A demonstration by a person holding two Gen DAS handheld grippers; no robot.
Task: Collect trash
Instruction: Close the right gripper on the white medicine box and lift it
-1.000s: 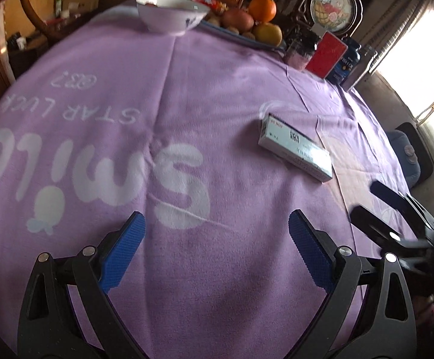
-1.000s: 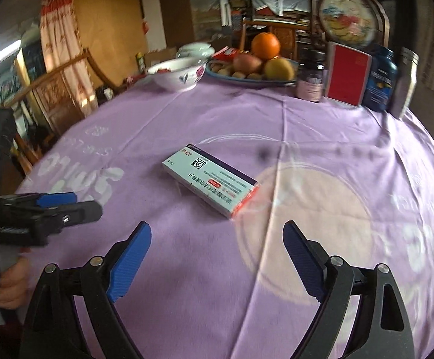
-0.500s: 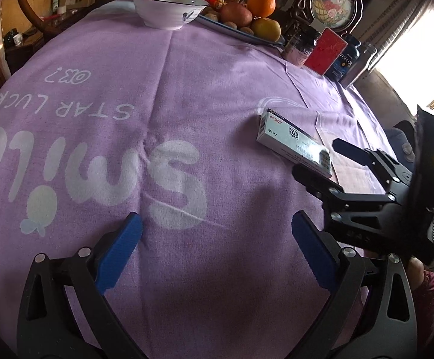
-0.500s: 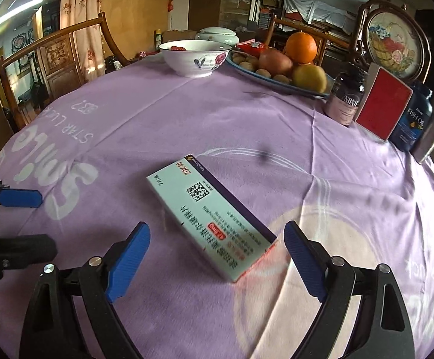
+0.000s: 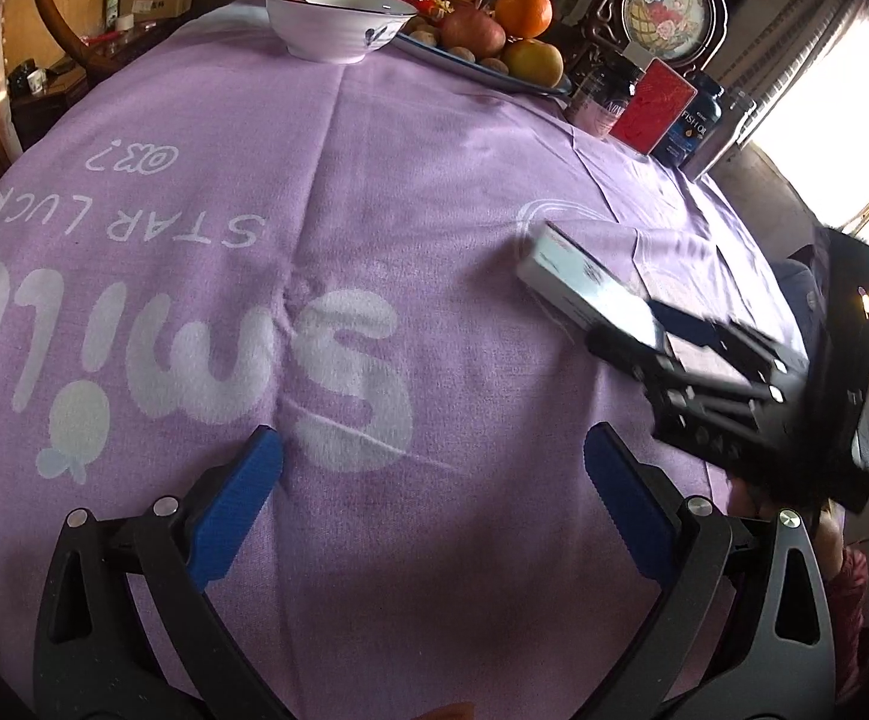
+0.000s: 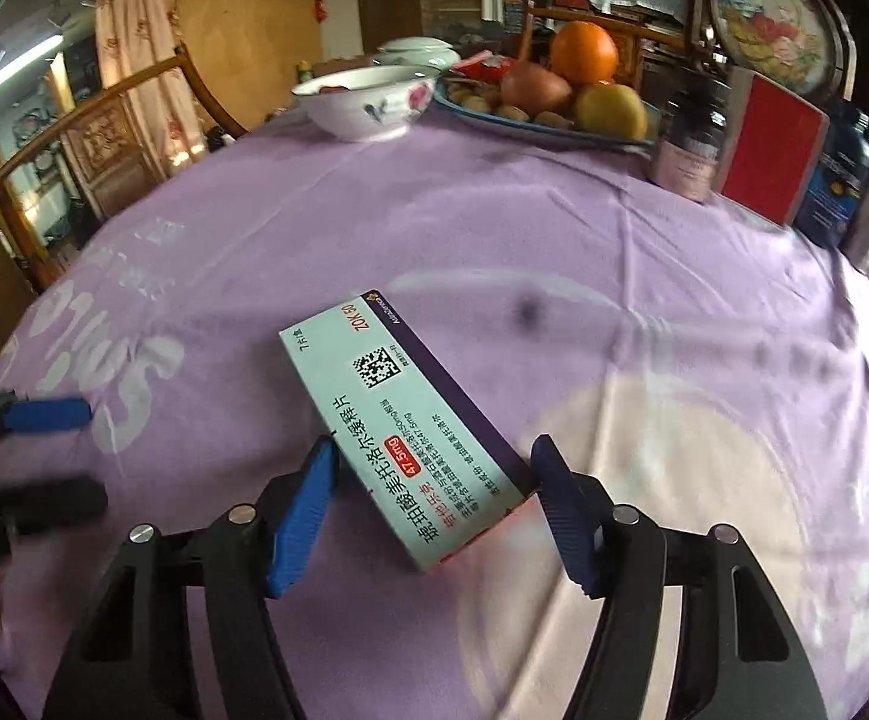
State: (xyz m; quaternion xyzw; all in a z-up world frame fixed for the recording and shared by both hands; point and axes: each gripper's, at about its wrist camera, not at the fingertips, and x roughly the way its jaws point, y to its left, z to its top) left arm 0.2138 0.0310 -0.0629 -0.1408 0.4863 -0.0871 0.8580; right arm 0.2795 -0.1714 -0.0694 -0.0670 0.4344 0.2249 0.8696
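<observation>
A flat medicine box (image 6: 401, 429), pale blue-white with a dark purple edge and a red end, lies on the purple tablecloth (image 6: 554, 252). My right gripper (image 6: 434, 480) is open, its blue pads on either side of the box's near end, with small gaps to each side. The box also shows in the left wrist view (image 5: 584, 285), with the right gripper (image 5: 632, 324) over its near end. My left gripper (image 5: 434, 468) is open and empty above the "Smile" print, left of the box.
At the far side stand a white bowl (image 6: 371, 99), a blue plate of fruit (image 6: 560, 96), a dark jar (image 6: 686, 150), a red box (image 6: 770, 147), a blue fish-oil bottle (image 6: 836, 180) and a framed round picture (image 6: 764, 18). Wooden chairs (image 6: 110, 138) ring the table.
My right gripper has moved forward until its pads flank the box's near end, and its jaws have narrowed. My left gripper has stayed open, its view shifted slightly.
</observation>
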